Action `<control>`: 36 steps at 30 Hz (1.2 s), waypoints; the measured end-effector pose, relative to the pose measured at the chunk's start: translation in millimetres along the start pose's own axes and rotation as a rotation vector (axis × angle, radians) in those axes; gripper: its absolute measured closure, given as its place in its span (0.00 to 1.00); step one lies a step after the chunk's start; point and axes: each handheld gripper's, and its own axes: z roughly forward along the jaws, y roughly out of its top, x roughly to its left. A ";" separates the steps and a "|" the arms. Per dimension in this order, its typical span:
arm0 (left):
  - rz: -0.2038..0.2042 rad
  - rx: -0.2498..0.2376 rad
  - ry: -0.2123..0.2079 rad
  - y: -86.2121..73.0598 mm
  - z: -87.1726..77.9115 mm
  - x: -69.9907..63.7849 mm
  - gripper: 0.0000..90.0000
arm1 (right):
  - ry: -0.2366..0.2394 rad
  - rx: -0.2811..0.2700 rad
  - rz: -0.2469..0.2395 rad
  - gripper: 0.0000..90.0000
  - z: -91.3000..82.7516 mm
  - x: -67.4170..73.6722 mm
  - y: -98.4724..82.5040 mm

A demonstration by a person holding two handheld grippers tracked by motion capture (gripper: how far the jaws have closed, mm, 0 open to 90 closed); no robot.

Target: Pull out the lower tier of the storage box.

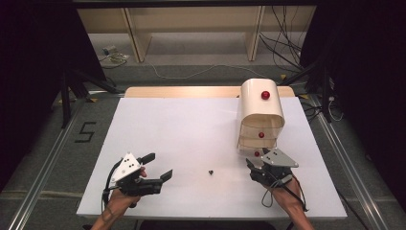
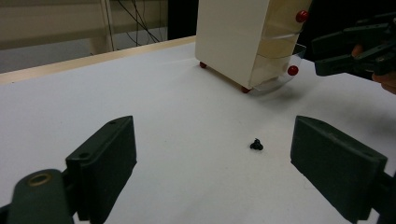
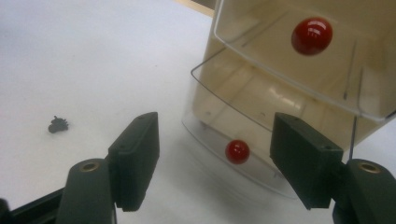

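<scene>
Bottom drawer [image 3: 233,140] pulled out, red knob [image 3: 237,151] between open right jaws; left jaws open; black bit [image 1: 210,171] nearby.

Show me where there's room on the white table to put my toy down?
The widest bare patch runs left of the drawer cabinet, from the table's far edge to the left gripper. Another lies along the near edge between the grippers, near the small black object. It is crowded where the right gripper sits by the pulled-out bottom drawer.

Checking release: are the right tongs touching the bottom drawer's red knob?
Apart. In the right gripper view the red knob sits between the open right tongs, with clear gaps to both pads.
</scene>
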 end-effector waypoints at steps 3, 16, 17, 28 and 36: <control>-0.001 -0.001 0.000 0.0 0.1 0.1 0.16 | 0.005 0.000 -0.036 0.38 -2.4 -3.2 2.6; -0.001 0.000 -0.001 0.1 0.1 0.2 0.16 | 0.029 0.008 -0.079 0.39 -5.2 -18.0 10.6; -0.002 0.000 -0.001 0.1 0.1 0.2 0.16 | 0.031 0.008 -0.087 0.39 -5.4 -18.9 11.3; -0.007 -0.003 0.000 0.1 0.0 0.6 0.16 | 0.066 0.023 -0.139 0.40 -5.1 -29.1 20.5; -0.008 -0.003 0.000 0.2 0.3 0.5 0.16 | 0.085 0.054 -0.178 0.42 -1.3 -32.5 25.6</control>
